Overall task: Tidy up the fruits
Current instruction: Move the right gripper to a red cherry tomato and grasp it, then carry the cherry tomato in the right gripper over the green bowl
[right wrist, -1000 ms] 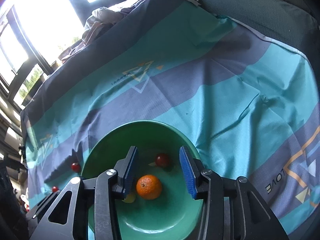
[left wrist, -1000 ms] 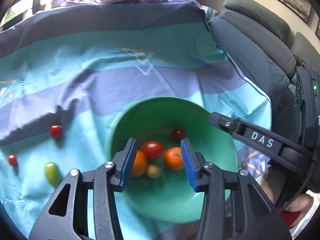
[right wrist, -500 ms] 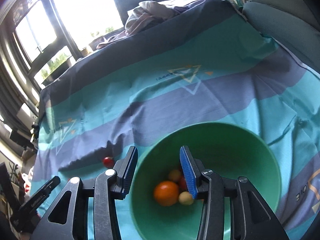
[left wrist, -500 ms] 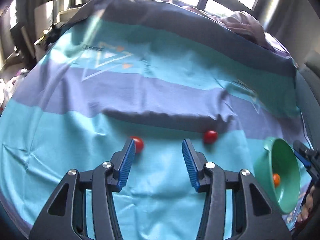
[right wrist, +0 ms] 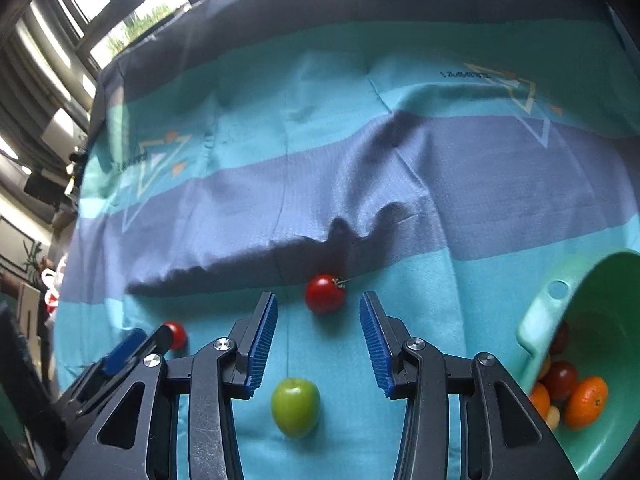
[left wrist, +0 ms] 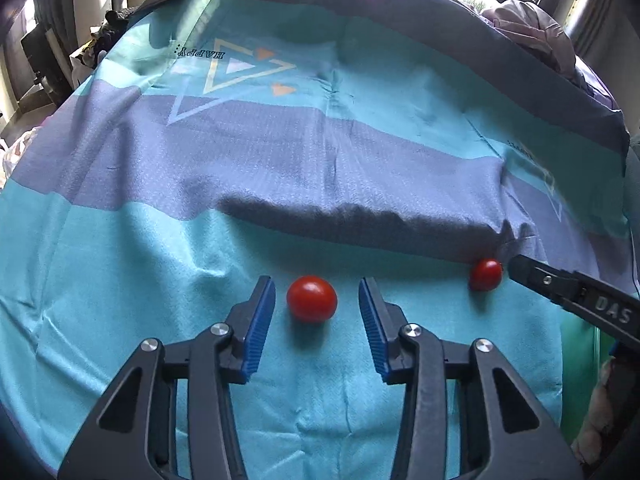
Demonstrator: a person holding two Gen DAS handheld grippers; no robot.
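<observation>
In the left wrist view my left gripper (left wrist: pixel 317 308) is open, with a red cherry tomato (left wrist: pixel 311 299) lying on the cloth between its fingertips. A second red tomato (left wrist: pixel 485 275) lies to the right, next to the tip of my right gripper. In the right wrist view my right gripper (right wrist: pixel 318 314) is open; that tomato (right wrist: pixel 325 293) lies just ahead of its tips, and a green fruit (right wrist: pixel 295 407) lies between its jaws, nearer the camera. The left gripper's tomato (right wrist: pixel 176 335) shows at the left. A green bowl (right wrist: pixel 538 320) at the right holds oranges and several small fruits.
A teal and grey-blue striped cloth (left wrist: pixel 280 148) with folds covers the surface. Windows and a pile of fabric (left wrist: pixel 532 28) stand at the far edge. Room clutter lies beyond the cloth's left edge (right wrist: pixel 48 200).
My left gripper has swung left from over the bowl to the tomatoes on the cloth and closed in on one. My right gripper has also turned left from the bowl toward the loose fruits.
</observation>
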